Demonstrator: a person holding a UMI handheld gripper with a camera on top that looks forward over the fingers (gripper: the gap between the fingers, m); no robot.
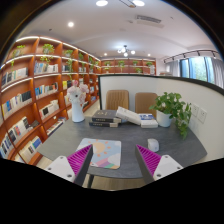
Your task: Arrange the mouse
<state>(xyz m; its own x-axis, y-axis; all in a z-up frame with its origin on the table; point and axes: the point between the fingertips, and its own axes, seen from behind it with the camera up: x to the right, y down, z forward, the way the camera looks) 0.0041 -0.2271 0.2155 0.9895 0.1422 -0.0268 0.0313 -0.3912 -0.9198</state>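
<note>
Mouse (153,144) on table (125,142), right of mat (104,152), ahead of parted fingers (80,160). Beyond: books (104,119), plant (175,108) (right end). Bookshelves (35,90) leftward.

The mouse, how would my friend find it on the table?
Start at the grey table with the potted plant and the stacked books. Look just beyond the open gripper. The mouse is the small white lump near the right finger, beside the pale mouse mat.

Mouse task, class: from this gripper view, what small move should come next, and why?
Probably ease the gripper forward and down toward the small white object, apparently the mouse, beside the mat. The fingers are open and hold nothing, well short of it above the table.
</note>
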